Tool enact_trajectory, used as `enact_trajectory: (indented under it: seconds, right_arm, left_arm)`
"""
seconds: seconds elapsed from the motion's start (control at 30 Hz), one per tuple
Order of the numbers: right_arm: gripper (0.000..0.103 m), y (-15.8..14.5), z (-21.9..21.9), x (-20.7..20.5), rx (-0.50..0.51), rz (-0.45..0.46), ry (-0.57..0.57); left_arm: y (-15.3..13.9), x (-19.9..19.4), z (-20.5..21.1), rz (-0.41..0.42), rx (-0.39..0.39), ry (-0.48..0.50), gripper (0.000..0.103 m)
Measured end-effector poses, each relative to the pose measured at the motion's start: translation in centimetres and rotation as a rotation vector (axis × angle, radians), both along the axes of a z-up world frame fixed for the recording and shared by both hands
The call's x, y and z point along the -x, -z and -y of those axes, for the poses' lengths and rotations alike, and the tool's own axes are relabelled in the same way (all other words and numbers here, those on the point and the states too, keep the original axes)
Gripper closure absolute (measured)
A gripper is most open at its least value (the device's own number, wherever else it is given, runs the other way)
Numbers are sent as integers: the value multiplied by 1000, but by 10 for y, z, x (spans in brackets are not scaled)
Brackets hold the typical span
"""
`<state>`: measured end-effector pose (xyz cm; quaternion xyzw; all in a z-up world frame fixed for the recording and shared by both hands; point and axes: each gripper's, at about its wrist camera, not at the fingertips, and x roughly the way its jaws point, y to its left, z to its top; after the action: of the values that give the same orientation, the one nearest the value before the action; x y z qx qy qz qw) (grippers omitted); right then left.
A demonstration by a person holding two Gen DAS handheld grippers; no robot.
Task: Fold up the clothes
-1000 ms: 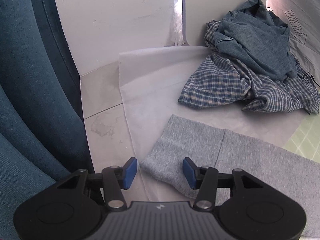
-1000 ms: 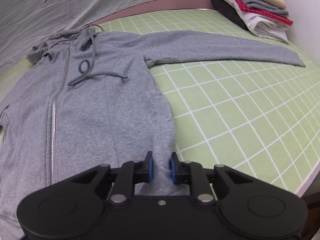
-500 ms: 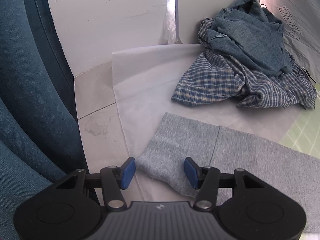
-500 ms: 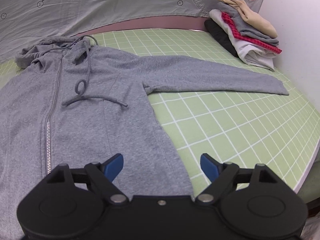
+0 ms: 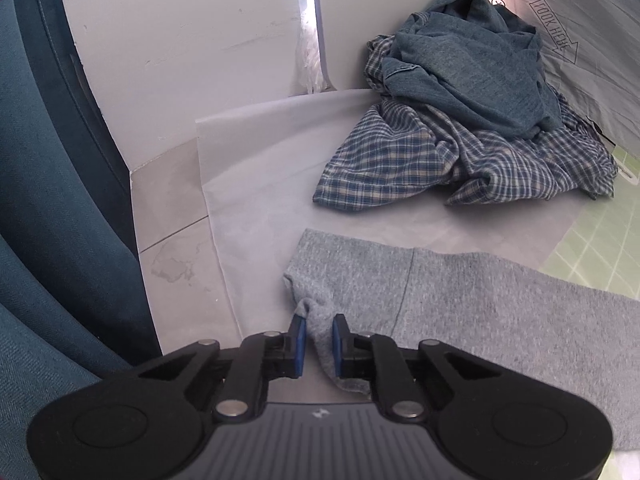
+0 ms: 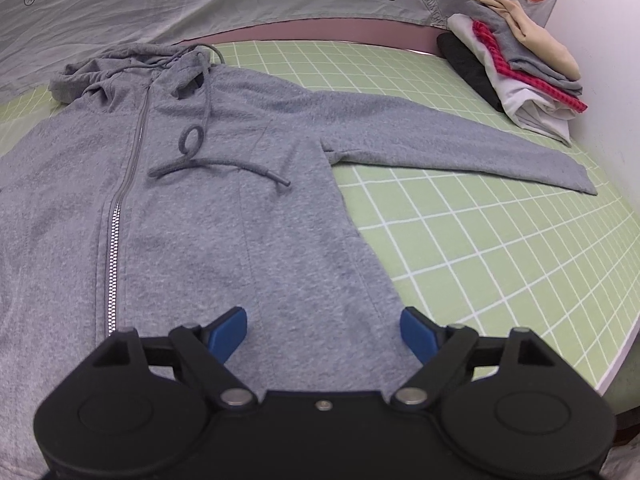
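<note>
A grey zip hoodie (image 6: 208, 216) lies flat, front up, on a green grid mat (image 6: 500, 248), its right sleeve (image 6: 460, 148) stretched out sideways. My right gripper (image 6: 323, 330) is open and empty, just above the hoodie's lower hem. In the left wrist view the hoodie's other sleeve (image 5: 460, 304) lies across a white sheet (image 5: 256, 184). My left gripper (image 5: 319, 336) is shut on the cuff end of that sleeve, which bunches up between the blue pads.
A crumpled pile of a blue plaid shirt (image 5: 440, 160) and a denim garment (image 5: 472, 68) lies beyond the sleeve. A stack of folded clothes (image 6: 516, 64) sits at the mat's far right corner. A teal fabric surface (image 5: 52, 200) stands at left.
My left gripper has closed on the sleeve cuff. My right gripper, shut on the hem a second ago, has opened and let go.
</note>
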<state>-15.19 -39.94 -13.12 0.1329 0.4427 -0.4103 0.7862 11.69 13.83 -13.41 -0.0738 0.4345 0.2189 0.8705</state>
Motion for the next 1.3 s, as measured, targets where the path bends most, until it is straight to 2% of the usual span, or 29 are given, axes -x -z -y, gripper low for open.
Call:
enact_trajectory:
  seconds: [0.13, 0.23, 0.33, 0.57, 0.73, 0.83, 0.9, 0.97, 1.03, 1.2, 1.3]
  right_arm:
    - [18, 0, 4, 2, -3, 0, 8]
    - [19, 1, 6, 3, -6, 0, 12]
    - [19, 1, 7, 5, -8, 2, 12]
    - [19, -6, 13, 17, -2, 19, 14]
    - [19, -8, 27, 29, -6, 35, 29]
    - [19, -8, 36, 34, -13, 40, 39]
    - [19, -10, 34, 27, -4, 44, 24]
    - [19, -12, 29, 17, 10, 49, 1]
    - [19, -14, 25, 6, 23, 54, -22]
    - [19, -19, 12, -21, 57, 66, -80]
    - [21, -23, 1, -40, 74, 78, -118]
  left_arm:
    - [-12, 1, 12, 37, 57, 11, 89]
    - [-26, -3, 37, 74, 70, 82, 89]
    - [-38, -7, 72, 111, 120, 174, 89]
    - [-61, -1, 197, 159, 224, 483, 90]
    - [-69, 34, 302, 143, 293, 754, 89]
    - [-72, 55, 343, 130, 280, 880, 82]
    - [-71, 62, 355, 114, 252, 913, 67]
    - [-69, 63, 351, 108, 212, 895, 44]
    - [-71, 56, 336, 103, 193, 836, 34]
    - [-59, 34, 288, 36, 145, 639, 32]
    - [-49, 27, 259, -13, 116, 563, 32]
